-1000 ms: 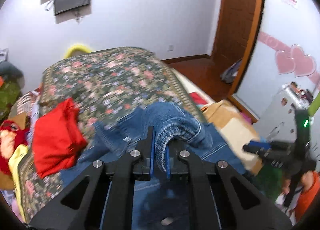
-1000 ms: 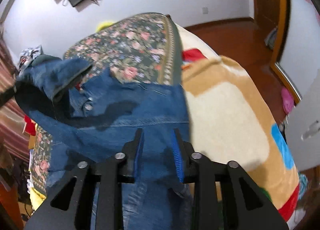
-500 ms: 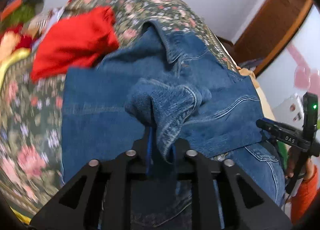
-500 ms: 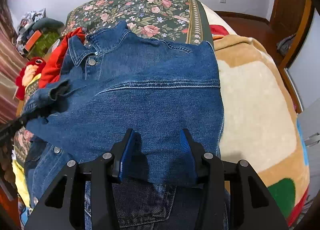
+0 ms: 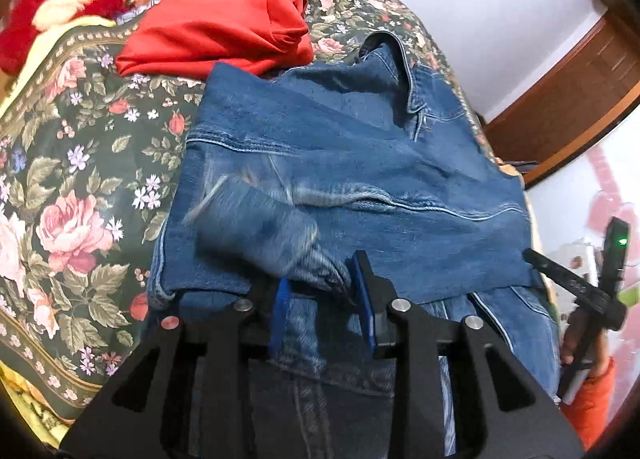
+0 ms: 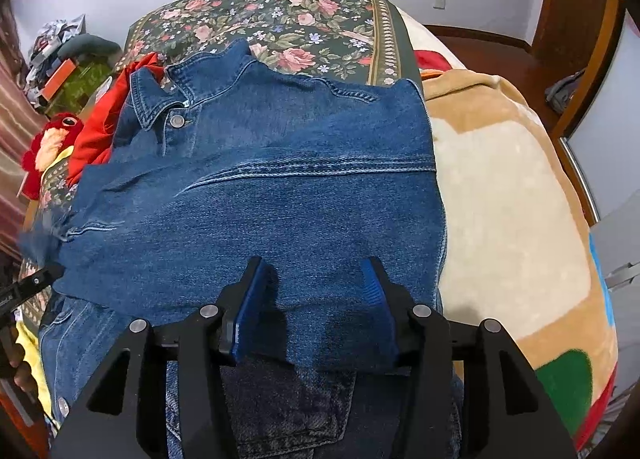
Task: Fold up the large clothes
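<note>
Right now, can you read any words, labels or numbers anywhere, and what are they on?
No text can be read.
White lettering on the black right gripper, left wrist view: too blurred to read.
White marks on the black left gripper, right wrist view: cut off at the picture's edge, unreadable.
Blue denim jacket: no readable label shows.

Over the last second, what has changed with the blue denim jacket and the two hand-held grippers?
The left hand-held gripper carried the sleeve cuff down onto the blue denim jacket and opened; the blurred cuff is slipping free between its pads. The right hand-held gripper was open throughout and widened further over the jacket's folded edge. The jacket, lifted before, now lies flat. The red folded garment and floral bedspread stayed in place.
</note>
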Demonstrator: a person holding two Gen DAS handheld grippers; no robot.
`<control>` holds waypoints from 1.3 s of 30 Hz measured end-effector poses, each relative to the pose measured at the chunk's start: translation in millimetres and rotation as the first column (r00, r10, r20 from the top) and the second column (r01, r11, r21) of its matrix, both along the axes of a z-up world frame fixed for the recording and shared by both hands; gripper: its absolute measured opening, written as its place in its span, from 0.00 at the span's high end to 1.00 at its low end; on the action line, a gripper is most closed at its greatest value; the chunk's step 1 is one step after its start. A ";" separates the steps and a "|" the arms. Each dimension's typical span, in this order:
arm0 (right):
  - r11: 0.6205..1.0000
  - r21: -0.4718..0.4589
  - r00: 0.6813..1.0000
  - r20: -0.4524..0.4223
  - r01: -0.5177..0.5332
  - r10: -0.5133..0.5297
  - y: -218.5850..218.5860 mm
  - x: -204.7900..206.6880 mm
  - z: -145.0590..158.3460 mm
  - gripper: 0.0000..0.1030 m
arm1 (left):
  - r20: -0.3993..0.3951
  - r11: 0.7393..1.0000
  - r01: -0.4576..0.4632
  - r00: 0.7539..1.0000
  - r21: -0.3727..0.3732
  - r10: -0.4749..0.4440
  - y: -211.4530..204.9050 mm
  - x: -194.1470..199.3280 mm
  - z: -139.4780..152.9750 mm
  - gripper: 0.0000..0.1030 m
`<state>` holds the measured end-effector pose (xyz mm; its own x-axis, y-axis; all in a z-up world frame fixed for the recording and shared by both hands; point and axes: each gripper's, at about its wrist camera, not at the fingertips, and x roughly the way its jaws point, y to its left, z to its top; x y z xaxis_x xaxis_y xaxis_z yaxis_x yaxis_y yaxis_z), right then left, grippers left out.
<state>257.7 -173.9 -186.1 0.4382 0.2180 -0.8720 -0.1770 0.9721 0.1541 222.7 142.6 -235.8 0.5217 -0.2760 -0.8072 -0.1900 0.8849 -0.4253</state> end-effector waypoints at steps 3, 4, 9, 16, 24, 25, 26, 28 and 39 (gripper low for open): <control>1.000 0.004 1.000 -0.003 0.004 -0.004 -0.8 0.1 -0.1 0.53 | -0.031 0.999 -0.008 1.000 -0.038 0.006 8.0 -5.2 -6.1 0.69; 1.000 0.004 1.000 -0.005 0.005 -0.005 -0.7 0.2 0.2 0.53 | -0.031 0.999 -0.010 0.999 -0.038 0.009 9.3 -7.0 -4.5 0.69; 1.000 0.022 1.000 -0.030 0.002 -0.001 -4.4 2.7 3.9 0.49 | -0.022 0.997 -0.036 0.999 0.069 0.037 14.6 -16.5 19.1 0.67; 0.999 0.047 0.999 -0.030 0.021 -0.020 -18.3 10.5 17.4 0.48 | -0.017 0.938 -0.050 0.998 0.344 0.059 35.6 -10.4 40.5 0.66; 0.996 0.031 0.996 0.024 0.087 -0.088 -42.9 36.3 33.6 0.45 | -0.007 0.947 -0.044 0.999 0.319 0.049 51.5 33.1 42.5 0.55; 0.995 0.031 0.995 0.026 0.092 -0.093 -45.2 41.0 33.8 0.45 | -0.011 0.950 -0.036 0.999 0.311 0.042 52.3 39.3 41.1 0.55; 0.995 0.034 0.995 0.025 0.097 -0.098 -47.7 46.7 33.3 0.45 | -0.020 0.955 -0.024 0.999 0.295 0.032 53.9 48.6 37.3 0.55; 0.993 0.041 0.994 0.017 0.111 -0.112 -51.4 58.1 29.5 0.45 | -0.045 0.967 -0.011 0.999 0.253 0.023 57.7 66.1 27.4 0.55; 0.988 0.060 0.988 -0.074 0.139 -0.135 -55.3 111.6 -9.2 0.45 | -0.170 0.996 -0.044 0.984 0.081 0.057 87.4 134.2 -35.8 0.55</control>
